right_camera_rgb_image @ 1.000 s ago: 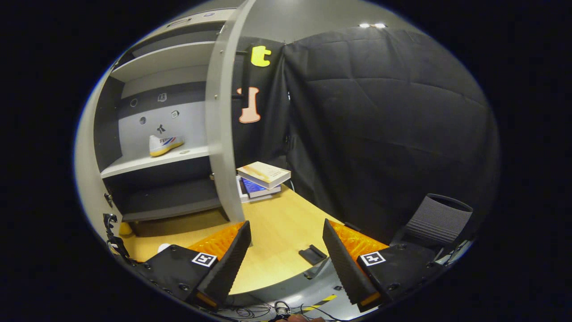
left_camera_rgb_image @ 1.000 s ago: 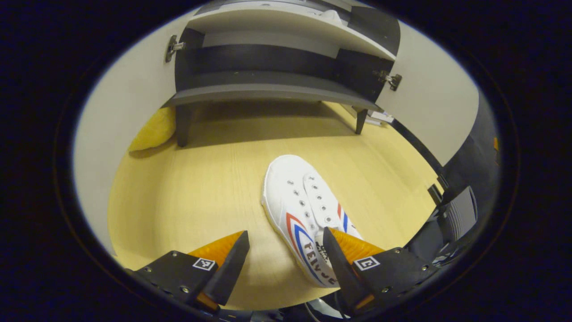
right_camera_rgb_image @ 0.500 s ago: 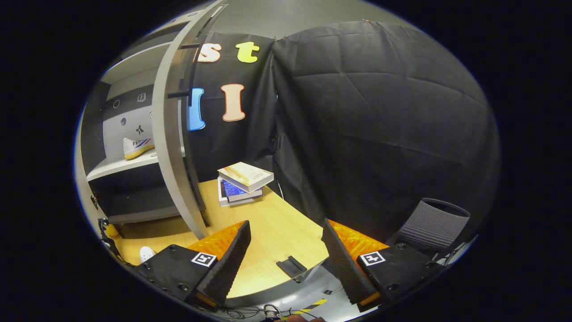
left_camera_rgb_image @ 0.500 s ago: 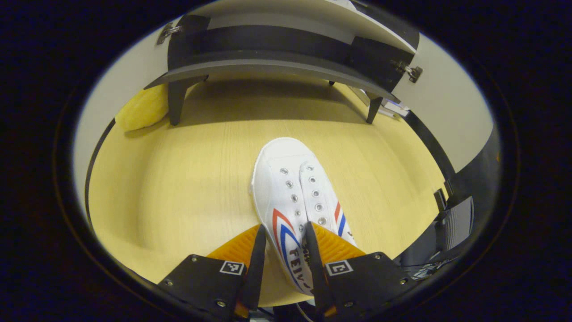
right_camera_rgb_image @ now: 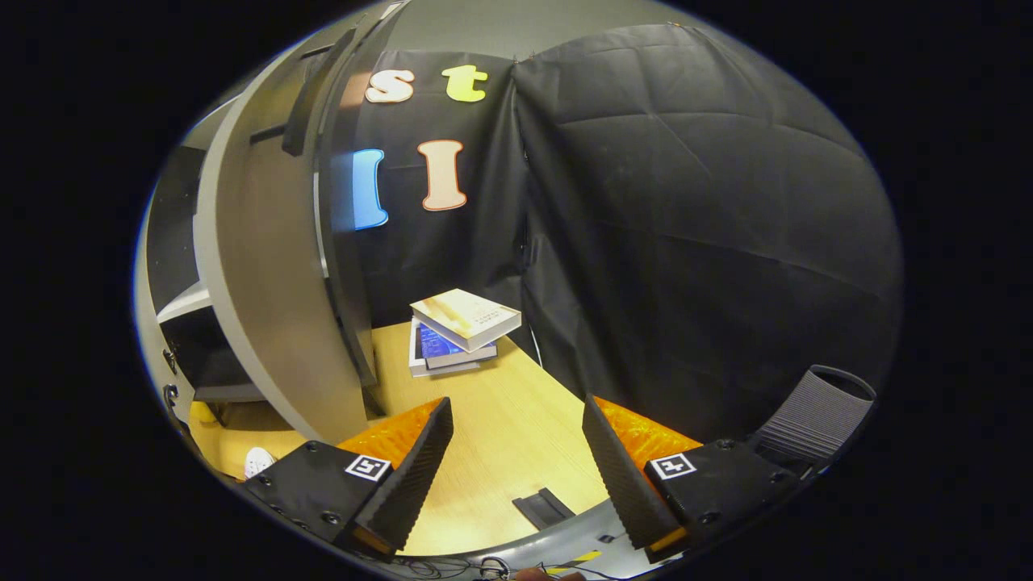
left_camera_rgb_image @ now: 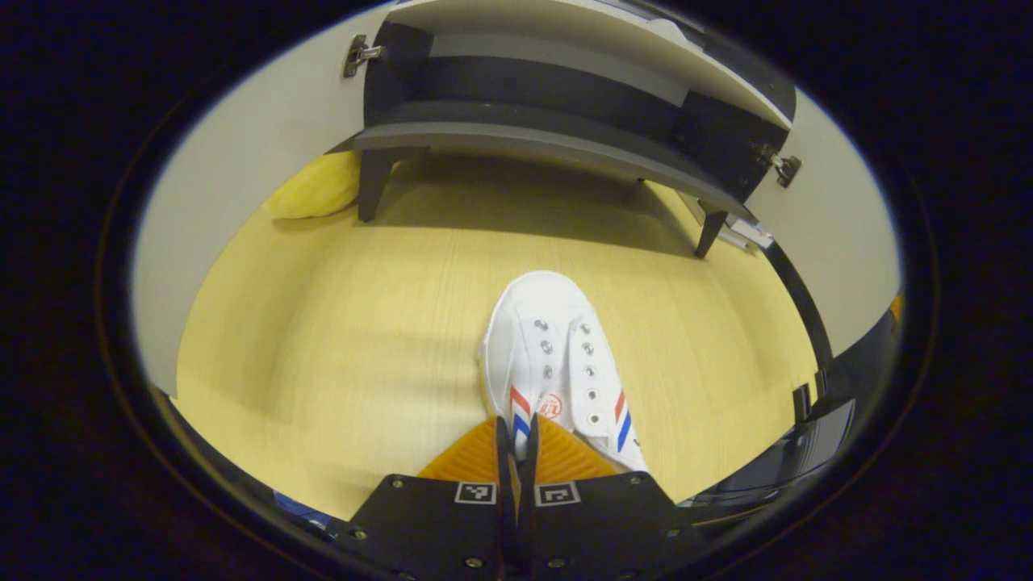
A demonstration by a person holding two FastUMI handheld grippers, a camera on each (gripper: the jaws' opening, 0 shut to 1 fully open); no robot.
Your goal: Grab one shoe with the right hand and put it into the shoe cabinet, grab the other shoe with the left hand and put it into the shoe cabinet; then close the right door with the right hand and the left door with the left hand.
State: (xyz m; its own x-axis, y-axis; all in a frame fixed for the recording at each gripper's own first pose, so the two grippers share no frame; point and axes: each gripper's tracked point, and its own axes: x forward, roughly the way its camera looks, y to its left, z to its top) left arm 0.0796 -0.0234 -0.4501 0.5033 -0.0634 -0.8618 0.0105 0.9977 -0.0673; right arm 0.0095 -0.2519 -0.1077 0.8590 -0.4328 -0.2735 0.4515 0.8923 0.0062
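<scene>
Left gripper (left_camera_rgb_image: pixel 516 432) closed on one white shoe (left_camera_rgb_image: pixel 557 363), fingers pinched tight on the collar edge at the shoe's left side; fingertips nearly meeting, a thin fold of canvas between them. Shoe toe pointing away toward the shoe cabinet (left_camera_rgb_image: pixel 549 141), sole flat on the wooden floor (left_camera_rgb_image: pixel 339 323). Red and blue stripes on both flanks of the shoe; two rows of eyelets, no laces seen.

Open floor all round the shoe: wide bare stretch to its left, a narrower strip to its right before the floor's dark edge. Clear run of floor between toe and cabinet front. Cabinet raised on short dark legs, two in sight, with shadowed space beneath the bottom board. Both doors swung open: left door (left_camera_rgb_image: pixel 242 161) flanking the left side, right door (left_camera_rgb_image: pixel 839 234) flanking the right, one hinge visible on each. One yellow soft object (left_camera_rgb_image: pixel 319 190) on the floor beside the left leg, touching the left door.

Right gripper (right_camera_rgb_image: pixel 516 452) fingers spread wide apart, nothing between them, held above the floor near its front edge. In the right gripper view, right door edge-on and close, hiding most of the cabinet interior; a sliver of pale shelf (right_camera_rgb_image: pixel 186 303) visible past it. Small part of the white shoe at lower left, on the floor. Stack of books (right_camera_rgb_image: pixel 460 331) by the black cloth wall, three or so, beside the door's outer face. One small dark block (right_camera_rgb_image: pixel 545 507) on the floor near the edge. One ribbed dark bin (right_camera_rgb_image: pixel 819 411) at far right.
</scene>
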